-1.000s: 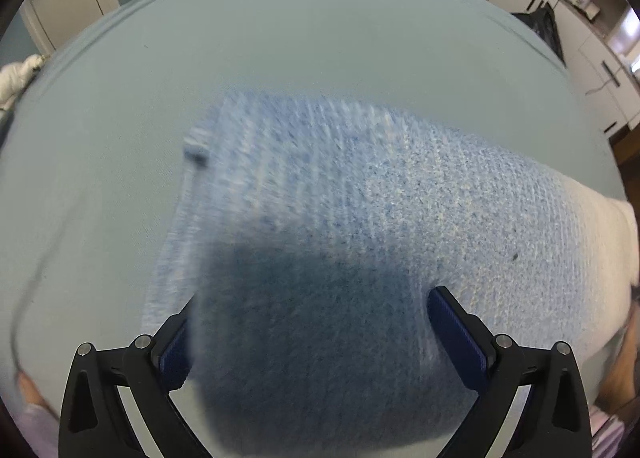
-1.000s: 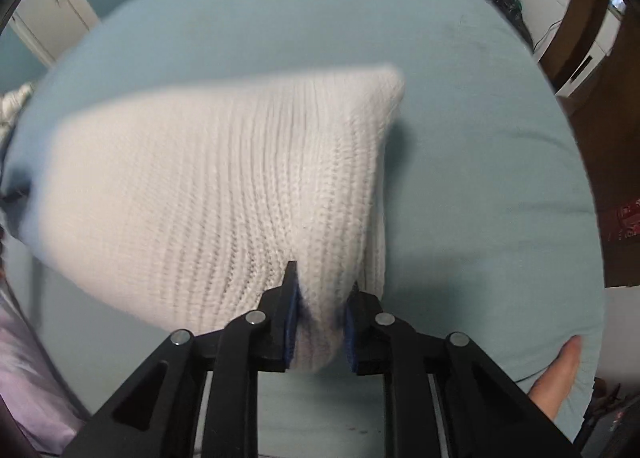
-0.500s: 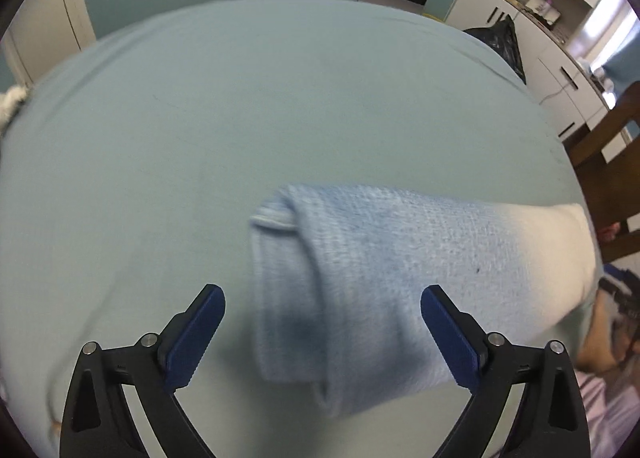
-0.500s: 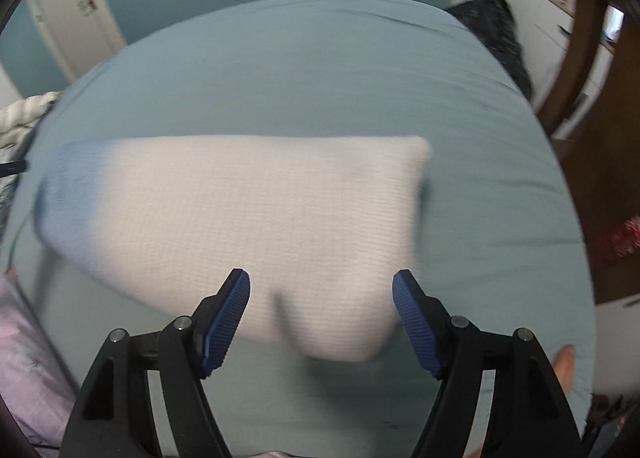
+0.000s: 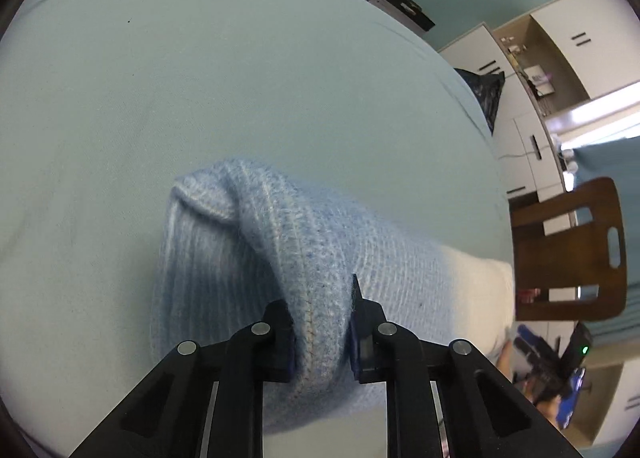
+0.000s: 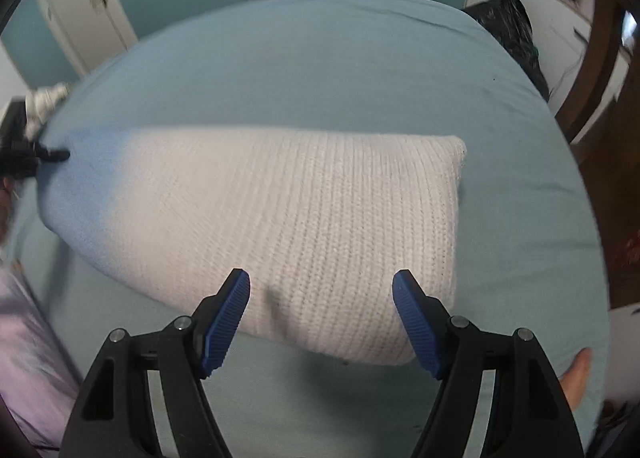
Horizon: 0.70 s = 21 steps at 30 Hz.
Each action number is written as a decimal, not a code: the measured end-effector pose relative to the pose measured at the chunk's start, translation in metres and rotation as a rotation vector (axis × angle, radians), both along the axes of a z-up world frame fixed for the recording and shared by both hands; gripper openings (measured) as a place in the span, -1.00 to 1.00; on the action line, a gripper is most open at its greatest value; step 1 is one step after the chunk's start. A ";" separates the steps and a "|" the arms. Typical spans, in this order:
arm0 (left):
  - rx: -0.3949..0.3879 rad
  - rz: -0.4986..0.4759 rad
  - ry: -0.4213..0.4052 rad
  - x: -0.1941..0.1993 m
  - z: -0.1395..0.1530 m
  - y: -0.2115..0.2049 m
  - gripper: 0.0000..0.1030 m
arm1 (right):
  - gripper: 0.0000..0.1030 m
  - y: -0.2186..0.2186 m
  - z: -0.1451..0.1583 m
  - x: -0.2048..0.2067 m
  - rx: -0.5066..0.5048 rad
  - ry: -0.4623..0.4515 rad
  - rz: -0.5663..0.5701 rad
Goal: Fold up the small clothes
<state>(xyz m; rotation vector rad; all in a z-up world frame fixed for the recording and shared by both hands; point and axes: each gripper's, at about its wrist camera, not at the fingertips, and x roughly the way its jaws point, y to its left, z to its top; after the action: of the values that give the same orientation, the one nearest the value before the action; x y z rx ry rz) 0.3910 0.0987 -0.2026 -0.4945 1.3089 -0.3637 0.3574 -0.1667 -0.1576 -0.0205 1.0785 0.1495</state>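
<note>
One knit garment (image 6: pixel 280 226), two grippers (image 6: pixel 320 318).

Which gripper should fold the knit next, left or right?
Probably left. The left gripper is closing with the knit's blue end bunched between its pads. The right gripper is open above the white end, gripping nothing.

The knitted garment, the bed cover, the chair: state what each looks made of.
Knitted garment: soft, matte yarn, probably wool or acrylic; ribbed stitch rows show, blue fading into white.
Bed cover: smooth, matte woven fabric, likely cotton; light creases.
Chair: brown wood or wood veneer, with a slight sheen.
</note>
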 end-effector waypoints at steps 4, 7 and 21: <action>0.050 0.051 0.096 0.011 -0.039 0.012 -0.59 | 0.37 -0.007 0.011 0.002 0.081 -0.026 -0.061; 0.108 0.084 0.133 -0.004 -0.054 0.007 -0.01 | 0.37 -0.007 0.002 0.012 0.113 0.007 -0.099; 0.493 -0.194 -0.300 -0.025 0.016 -0.155 1.00 | 0.37 0.055 -0.001 0.048 0.078 -0.036 -0.101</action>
<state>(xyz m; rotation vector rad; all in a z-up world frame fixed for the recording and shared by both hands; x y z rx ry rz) 0.3658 -0.0568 -0.1869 0.1014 1.1039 -0.2499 0.4056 -0.1115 -0.1583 0.1013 1.0346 0.0997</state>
